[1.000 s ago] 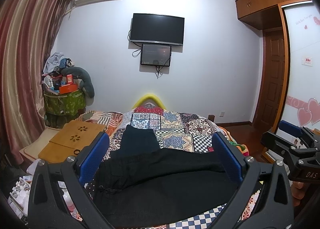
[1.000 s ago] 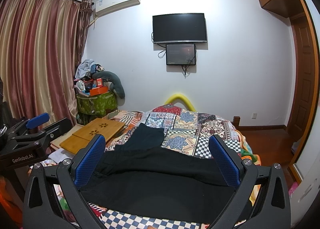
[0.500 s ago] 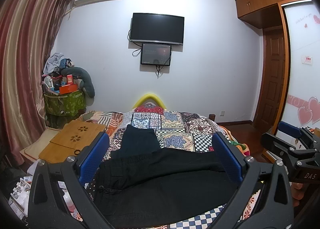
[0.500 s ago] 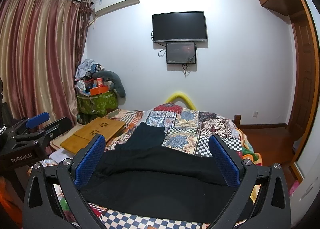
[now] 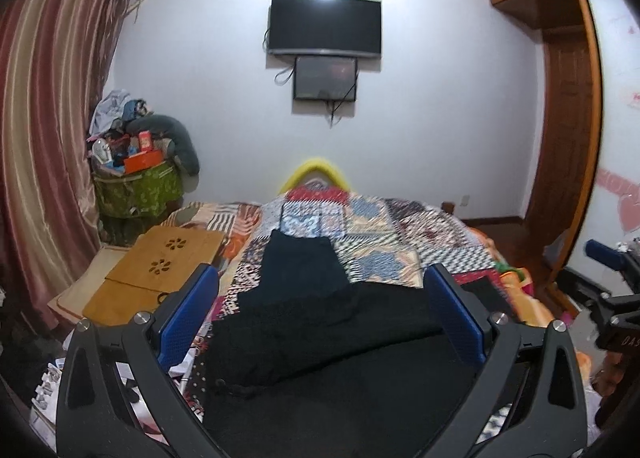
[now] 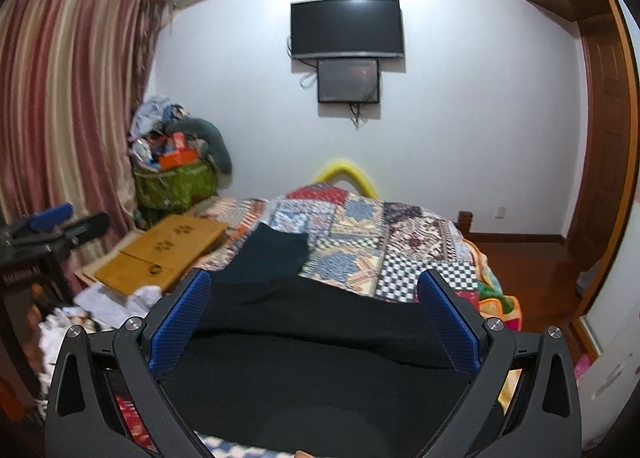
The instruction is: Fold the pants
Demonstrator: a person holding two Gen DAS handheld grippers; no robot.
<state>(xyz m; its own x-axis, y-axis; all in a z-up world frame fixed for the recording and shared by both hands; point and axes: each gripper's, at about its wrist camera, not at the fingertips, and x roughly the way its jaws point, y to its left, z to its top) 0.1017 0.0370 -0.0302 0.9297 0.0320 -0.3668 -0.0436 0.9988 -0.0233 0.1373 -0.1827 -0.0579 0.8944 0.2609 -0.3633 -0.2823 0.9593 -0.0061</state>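
Black pants [image 5: 340, 354] lie spread across the near end of a bed with a patchwork quilt [image 5: 384, 226]; one leg runs away toward the far end. They also show in the right wrist view [image 6: 312, 354]. My left gripper [image 5: 320, 314] is open and empty above the pants' left part. My right gripper [image 6: 316, 318] is open and empty above the pants, a little to the right. Each gripper shows at the other's frame edge: the right gripper [image 5: 612, 298], the left gripper [image 6: 48, 230].
A wooden lap desk [image 5: 160, 270] lies left of the bed. A green bin piled with clutter [image 5: 136, 186] stands by the curtain [image 5: 44, 138]. A TV [image 5: 325, 27] hangs on the far wall. A wooden door [image 5: 564, 154] is at right.
Both grippers have moved forward and lower toward the pants; the views are slightly blurred from motion. Both stay open and empty.
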